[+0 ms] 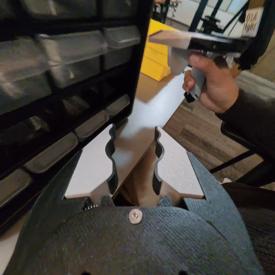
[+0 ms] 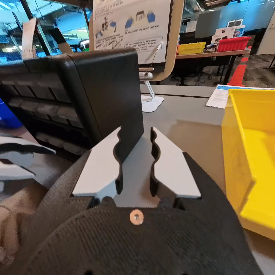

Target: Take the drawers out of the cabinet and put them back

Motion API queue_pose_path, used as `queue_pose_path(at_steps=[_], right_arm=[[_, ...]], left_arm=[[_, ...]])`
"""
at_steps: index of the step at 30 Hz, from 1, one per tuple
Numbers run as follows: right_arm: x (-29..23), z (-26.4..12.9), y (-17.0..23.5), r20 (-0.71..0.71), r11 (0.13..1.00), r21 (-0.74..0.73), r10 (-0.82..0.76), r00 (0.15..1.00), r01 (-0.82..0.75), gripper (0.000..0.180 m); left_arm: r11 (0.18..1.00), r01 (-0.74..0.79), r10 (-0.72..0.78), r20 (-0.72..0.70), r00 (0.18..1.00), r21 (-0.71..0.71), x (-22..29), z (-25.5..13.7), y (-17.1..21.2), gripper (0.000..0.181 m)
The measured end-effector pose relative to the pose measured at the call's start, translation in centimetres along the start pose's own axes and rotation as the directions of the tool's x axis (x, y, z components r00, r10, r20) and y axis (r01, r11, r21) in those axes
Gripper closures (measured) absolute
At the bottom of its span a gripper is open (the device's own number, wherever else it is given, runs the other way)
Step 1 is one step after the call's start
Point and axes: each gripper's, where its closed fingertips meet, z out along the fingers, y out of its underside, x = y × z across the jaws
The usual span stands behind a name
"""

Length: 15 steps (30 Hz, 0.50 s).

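A: Start at the left gripper [image 1: 134,129]. What is it doing?

B: Nothing is held. Its jaws stand moderately apart with only the grey table [image 1: 148,107] showing between them. It sits low at the cabinet's bottom corner, I'd judge so it can line up with a lower row.

A: And just to its left?

B: The black drawer cabinet [image 1: 139,74], front face on. The smoky drawers [image 1: 71,59] of the bottom row sit flush, closest to the left finger; a middle drawer above juts forward of its neighbours, and one dark slot above the bottom row looks empty, though blur makes that uncertain.

A: Beyond the claw, to its right?

B: The person's hand [image 1: 214,87] carrying the right gripper, raised clear, probably to leave the cabinet front free.

A: The right gripper [image 2: 136,128] itself?

B: Also empty, jaws parted by a modest gap. Just ahead and left of its tips stands the cabinet's side wall [image 2: 110,92]; it is aimed past the corner, not at a drawer.

A: To its right?

B: A yellow bin [image 2: 247,145], open side up, close by, likely the place for pulled drawers. Farther ahead is a white stand [image 2: 151,102] holding an instruction board [image 2: 131,26].
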Motion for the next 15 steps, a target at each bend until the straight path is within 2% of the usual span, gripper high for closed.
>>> queue_pose_path(at_steps=[4, 8, 11, 15], right_arm=[[0.1, 0.2, 0.1, 0.017, 1.000, -0.001, 0.020, 1.000, -0.020, 0.146], [0.0, 0.6, -0.2, 0.053, 0.997, 0.016, 0.075, 0.996, -0.076, 0.145], [-0.2, 0.8, -0.1, 0.074, 0.996, 0.009, 0.084, 0.994, -0.085, 0.145], [-0.4, 1.0, -0.2, 0.095, 0.997, 0.019, 0.072, 0.993, -0.074, 0.146]], left_arm=[[0.998, 0.055, -0.055, -0.022, 0.998, -0.004, -1.7, -1.7, 0.7, 0.151], [0.998, 0.046, -0.048, -0.039, 0.998, -0.049, -2.4, -1.8, 1.5, 0.151], [0.998, -0.034, 0.029, -0.100, 0.995, -0.050, -1.5, -3.1, 0.7, 0.152], [0.994, -0.096, 0.086, -0.180, 0.980, -0.047, -1.0, -8.7, -1.5, 0.159]])
